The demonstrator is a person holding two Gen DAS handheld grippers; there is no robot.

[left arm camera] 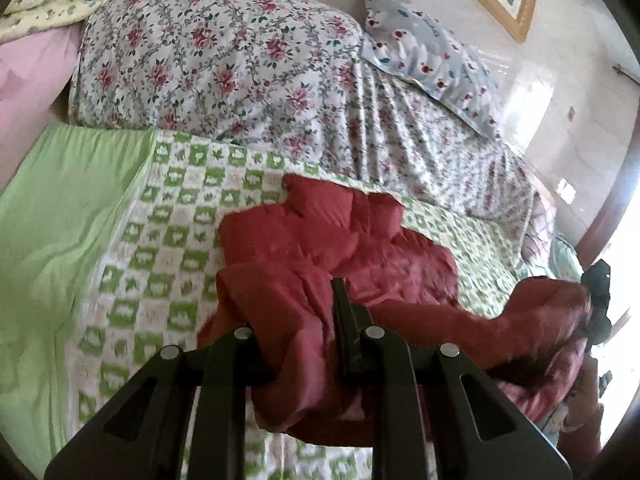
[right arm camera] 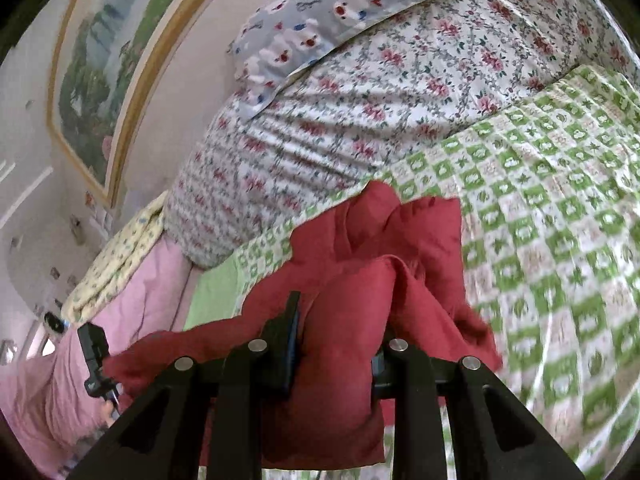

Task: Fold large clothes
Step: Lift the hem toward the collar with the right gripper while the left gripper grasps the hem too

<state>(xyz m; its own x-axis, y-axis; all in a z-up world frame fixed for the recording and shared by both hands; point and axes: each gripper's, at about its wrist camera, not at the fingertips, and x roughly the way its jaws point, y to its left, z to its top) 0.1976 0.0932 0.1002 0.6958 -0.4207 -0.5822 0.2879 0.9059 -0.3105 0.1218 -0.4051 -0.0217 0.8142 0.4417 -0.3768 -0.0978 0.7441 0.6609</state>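
A red padded jacket (left arm camera: pixel 336 240) lies bunched on a green-and-white checked bedspread (left arm camera: pixel 168 216). My left gripper (left arm camera: pixel 304 332) is shut on a thick fold of the jacket's near edge; only its right finger (left arm camera: pixel 342 312) shows, the other is under the cloth. My right gripper (right arm camera: pixel 340 344) is shut on another fold of the same jacket (right arm camera: pixel 384 240), with its left finger (right arm camera: pixel 288 332) visible against the cloth. The right gripper also shows at the far right of the left wrist view (left arm camera: pixel 596 300), and the left gripper at the lower left of the right wrist view (right arm camera: pixel 94 356). The jacket hangs stretched between them.
A floral duvet (left arm camera: pixel 224 60) is heaped at the head of the bed, with a blue pillow (left arm camera: pixel 432 60) on it. A plain green sheet (left arm camera: pixel 60 208) and pink bedding (left arm camera: pixel 28 68) lie to the left. A framed picture (right arm camera: pixel 100 60) hangs on the wall.
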